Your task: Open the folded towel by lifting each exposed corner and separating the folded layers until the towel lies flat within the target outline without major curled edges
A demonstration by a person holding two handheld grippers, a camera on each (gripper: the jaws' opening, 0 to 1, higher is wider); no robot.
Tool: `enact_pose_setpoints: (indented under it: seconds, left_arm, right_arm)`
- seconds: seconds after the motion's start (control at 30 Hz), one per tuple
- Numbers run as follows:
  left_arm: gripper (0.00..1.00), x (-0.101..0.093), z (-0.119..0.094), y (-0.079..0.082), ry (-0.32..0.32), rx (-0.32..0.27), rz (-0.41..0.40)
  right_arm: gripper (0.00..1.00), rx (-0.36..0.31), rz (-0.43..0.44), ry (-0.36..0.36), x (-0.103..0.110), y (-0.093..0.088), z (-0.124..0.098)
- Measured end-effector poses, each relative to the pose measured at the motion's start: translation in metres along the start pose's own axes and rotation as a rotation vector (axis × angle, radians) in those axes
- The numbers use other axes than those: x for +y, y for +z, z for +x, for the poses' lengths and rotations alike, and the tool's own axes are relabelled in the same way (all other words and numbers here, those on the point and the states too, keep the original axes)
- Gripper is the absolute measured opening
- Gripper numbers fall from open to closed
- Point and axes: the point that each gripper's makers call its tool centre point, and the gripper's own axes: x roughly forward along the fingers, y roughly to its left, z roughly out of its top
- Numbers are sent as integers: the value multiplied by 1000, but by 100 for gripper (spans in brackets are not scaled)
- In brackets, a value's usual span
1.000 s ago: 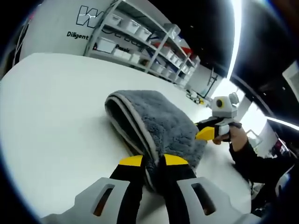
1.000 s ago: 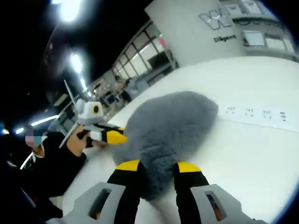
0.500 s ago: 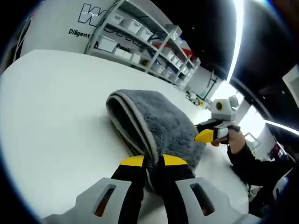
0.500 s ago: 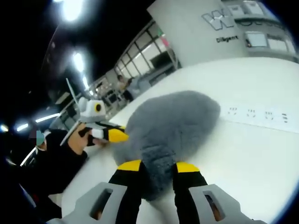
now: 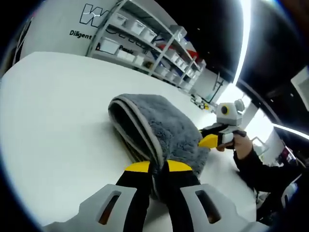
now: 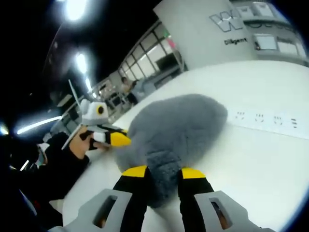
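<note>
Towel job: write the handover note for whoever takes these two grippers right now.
Left gripper: shut on the towel's near edge, at its pale trim.
Right gripper: jaws either side of a towel corner, apparently shut on it.
The towel is a folded grey bundle on the white table.
Done: both grips taken.
Left: lift corners, separate layers, spread flat. No target outline is discernible.

Both cameras sit low and close over the white table (image 5: pixel 53 121), facing each other across the grey towel (image 5: pixel 164 128). The left gripper view looks toward the shelving (image 5: pixel 145 41); the right gripper view faces windows. Each catches the other gripper.
</note>
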Motion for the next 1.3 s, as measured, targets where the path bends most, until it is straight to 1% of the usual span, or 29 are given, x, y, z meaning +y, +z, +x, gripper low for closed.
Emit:
enact_pose_setpoints:
  seconds: [0.07,0.1,0.13,0.17,0.23,0.27,0.33,0.37,0.4,0.47,0.5,0.57,0.67,0.77,0.8,0.87,0.9,0.93,1.1,1.3]
  left_arm:
    - [15,1,-1,3,19,-19,51]
    - [19,1,-2,3,25,-23,74]
    - [25,-1,-5,3,20,-22,76]
    - [29,-1,-7,4,20,-21,75]
    - [35,-3,-15,9,-3,-44,49]
    - [36,-1,-18,11,3,-53,34]
    - [37,2,-20,12,22,-59,40]
    - [39,2,-19,9,24,-49,39]
    - [40,-1,-19,4,19,-26,39]
    - [38,-3,-16,-5,25,6,57]
    - [37,1,-14,-4,26,18,56]
    - [35,4,-10,-5,25,27,47]
    - [36,6,-5,-9,26,31,39]
    - [32,2,-2,-14,1,42,12]
    - [31,2,-2,-14,-1,40,6]
    - [24,3,-2,-14,-1,31,-5]
    - [22,2,-1,-13,-6,22,-18]
    - [21,2,0,-13,-7,26,-30]
    - [17,2,-1,-12,-16,10,-46]
    - [13,1,0,-10,-19,-7,-47]
  right_arm:
    - [20,0,2,-1,-2,2,0]
    - [20,2,3,-3,-2,2,0]
    - [20,3,4,-4,-3,2,0]
    - [20,3,4,-3,-3,2,0]
    - [20,3,3,-3,-4,2,0]
    - [20,2,3,-2,-4,2,0]
    - [20,2,5,-2,-4,3,0]
    - [20,2,5,-2,-4,3,0]
    - [20,2,6,-2,-5,4,0]
    - [20,3,7,-1,-6,5,1]
    - [20,3,8,-1,-7,5,1]
    - [20,3,7,-2,-7,6,1]
    - [20,4,3,-3,-7,6,1]
    - [20,6,3,-3,-4,2,0]
    - [20,6,4,-3,-3,1,0]
    - [20,3,4,-2,-2,0,0]
    - [19,1,2,-3,-2,0,0]
    - [19,1,0,-5,-3,0,1]
    - [19,-3,4,-3,-3,1,1]
    - [18,-8,11,0,-3,1,1]
